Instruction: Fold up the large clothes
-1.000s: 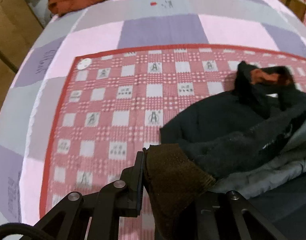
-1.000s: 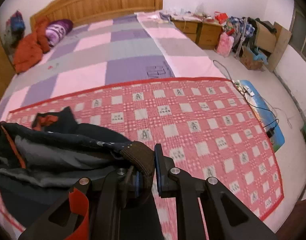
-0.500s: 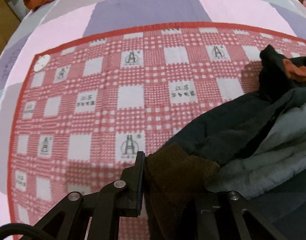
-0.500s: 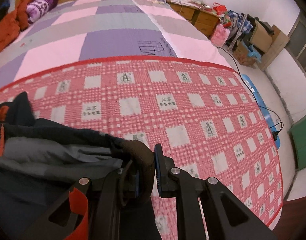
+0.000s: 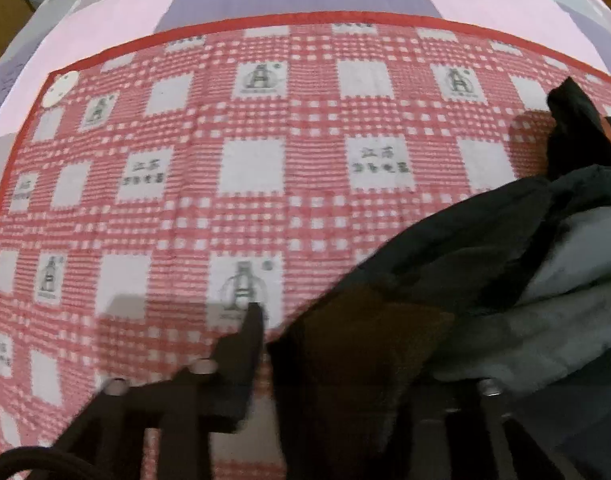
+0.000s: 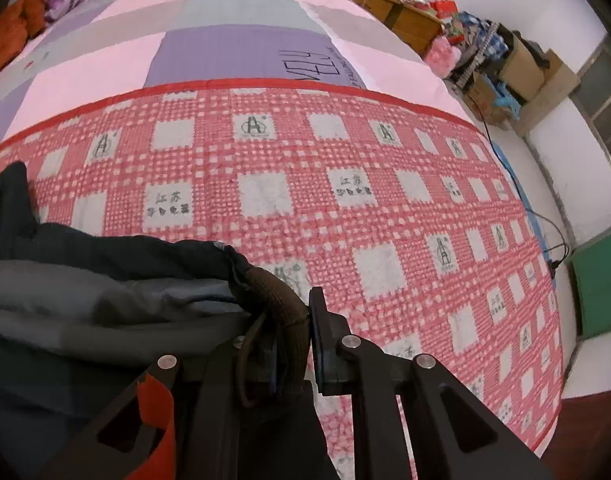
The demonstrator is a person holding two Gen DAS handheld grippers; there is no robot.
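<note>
2 tools gripping jacket (image 5: 485,264) cuffs, checked blanket (image 6: 305,184)

- Jacket (image 5: 485,248): matt dark cloth shell, smoother grey lining, coarse brown knitted cuff (image 6: 279,300).
- Red-and-white checked blanket (image 5: 245,168): woven, slightly nubbly cloth.
- Pastel bedspread (image 6: 221,46): smooth, flat cotton-like fabric.
- Both grippers, left gripper (image 5: 329,344) and right gripper (image 6: 295,320): matt black plastic with shiny metal pins.
- Nightstand (image 6: 401,16): varnished wood.
</note>
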